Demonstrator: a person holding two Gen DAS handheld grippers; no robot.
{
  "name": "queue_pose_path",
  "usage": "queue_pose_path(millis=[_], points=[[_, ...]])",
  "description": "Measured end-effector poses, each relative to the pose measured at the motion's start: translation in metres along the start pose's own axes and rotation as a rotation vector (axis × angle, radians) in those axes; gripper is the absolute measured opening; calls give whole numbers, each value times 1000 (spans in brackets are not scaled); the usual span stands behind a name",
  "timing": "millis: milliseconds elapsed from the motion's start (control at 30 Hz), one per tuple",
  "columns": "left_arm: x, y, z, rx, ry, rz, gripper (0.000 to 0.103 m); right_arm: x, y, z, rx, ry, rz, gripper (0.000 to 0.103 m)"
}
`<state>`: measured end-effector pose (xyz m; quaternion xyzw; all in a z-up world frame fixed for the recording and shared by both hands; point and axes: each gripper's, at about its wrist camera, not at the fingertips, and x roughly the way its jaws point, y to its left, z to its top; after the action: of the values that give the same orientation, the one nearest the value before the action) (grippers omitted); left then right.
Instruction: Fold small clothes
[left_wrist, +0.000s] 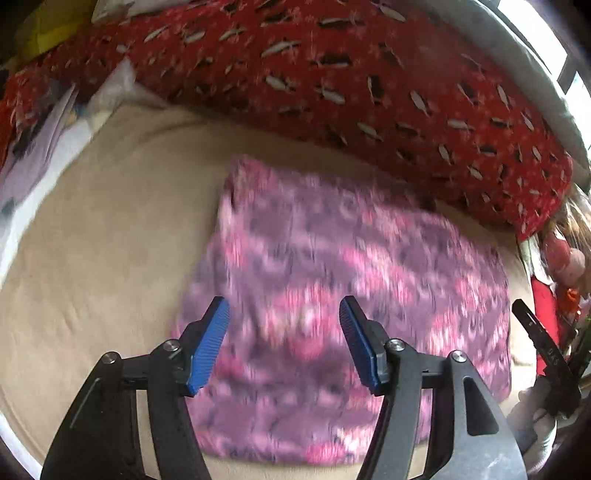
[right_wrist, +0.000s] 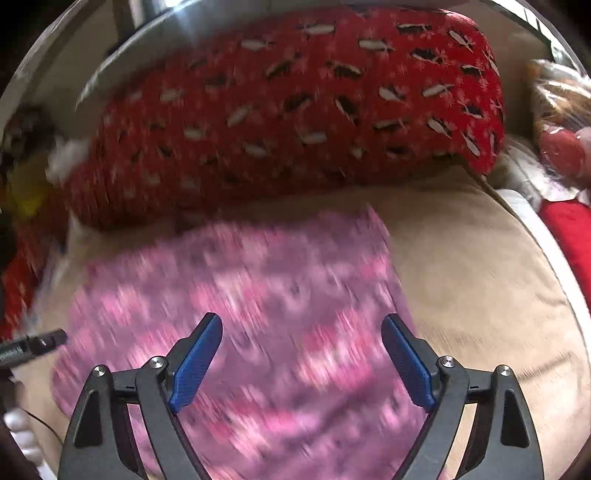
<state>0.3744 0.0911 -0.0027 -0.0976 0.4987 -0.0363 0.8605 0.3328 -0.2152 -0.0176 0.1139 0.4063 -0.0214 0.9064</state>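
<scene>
A pink and purple patterned garment (left_wrist: 332, 277) lies folded flat as a rough rectangle on a beige sheet (left_wrist: 103, 229). My left gripper (left_wrist: 284, 306) hovers over its near left part, blue pads apart, nothing between them. In the right wrist view the same garment (right_wrist: 258, 295) fills the lower middle. My right gripper (right_wrist: 301, 325) stands above it with its jaws wide and empty. The right gripper's black finger (left_wrist: 535, 332) shows at the right edge of the left view, and the left gripper's tip (right_wrist: 40, 343) at the left edge of the right view. Both views are blurred.
A long red pillow with a black and white pattern (left_wrist: 332, 81) lies along the far side of the bed (right_wrist: 295, 118). White and lilac cloth (left_wrist: 40, 147) sits at the far left. Red items and a doll-like toy (left_wrist: 565, 254) crowd the right edge.
</scene>
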Motion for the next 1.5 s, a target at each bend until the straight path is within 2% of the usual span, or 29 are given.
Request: queue_pose_path(millis=[133,200,233,267,333,400,467,533,600,667,700,733,800,900,933,967,1000,1067,1100,1133,1167,1200,1233,1267,1300,1400,1500], points=[[37,6,22,-34,67,14,61,25,-1,14,63,-4,-19,89],[68,10,18,-67,144,34,62,48,-10,10,93,42,-74,89],[80,10,15,-68,164,44,66,61,-19,3,112,94,-102,90],[82,6,12,-41,121,69,69,76,-25,-6,121,147,-91,91],[79,-3,12,6,104,109,69,72,-17,-6,59,97,-101,92],[73,-4,16,10,105,73,67,67,-9,-2,21,124,-102,90],[65,-1,24,-16,102,20,67,55,-14,7,47,72,-49,87],[59,4,34,-48,91,-15,67,44,-30,21,139,16,-11,87],[58,3,46,-58,80,-39,67,46,-50,34,251,17,20,87],[63,-2,56,-47,77,-33,67,60,-66,41,321,61,44,75],[71,-5,58,-43,87,-18,67,71,-74,42,352,101,48,64],[79,-8,59,-42,103,-2,67,79,-80,41,373,133,51,58],[108,-6,57,-52,187,50,68,95,-91,36,394,182,41,55],[102,-12,59,-23,169,56,70,88,-87,38,370,166,34,55],[97,-13,59,-22,175,29,70,82,-84,40,350,155,27,59],[87,-9,59,-32,177,-24,70,74,-82,40,329,130,31,59],[80,-6,59,-40,170,-42,70,59,-75,38,290,85,52,59],[63,8,52,-78,143,-92,70,44,-73,34,238,34,86,66],[61,14,49,-93,153,-92,70,37,-69,25,209,11,84,74],[65,18,44,-104,185,-66,70,36,-67,17,187,13,70,79],[71,24,36,-107,242,-37,70,43,-66,9,166,48,56,79],[72,26,34,-105,262,-31,69,60,-66,-2,147,158,34,78],[66,31,31,-109,261,-33,64,57,-68,-8,137,161,31,76],[52,39,30,-132,234,-62,64,45,-65,-8,123,116,17,76],[42,48,29,-163,212,-92,64,35,-62,-6,117,111,-3,77],[23,78,31,-262,176,-148,65,0,-51,-8,115,47,95,77],[26,105,27,-348,209,-173,65,-14,-35,-14,81,51,175,78]])
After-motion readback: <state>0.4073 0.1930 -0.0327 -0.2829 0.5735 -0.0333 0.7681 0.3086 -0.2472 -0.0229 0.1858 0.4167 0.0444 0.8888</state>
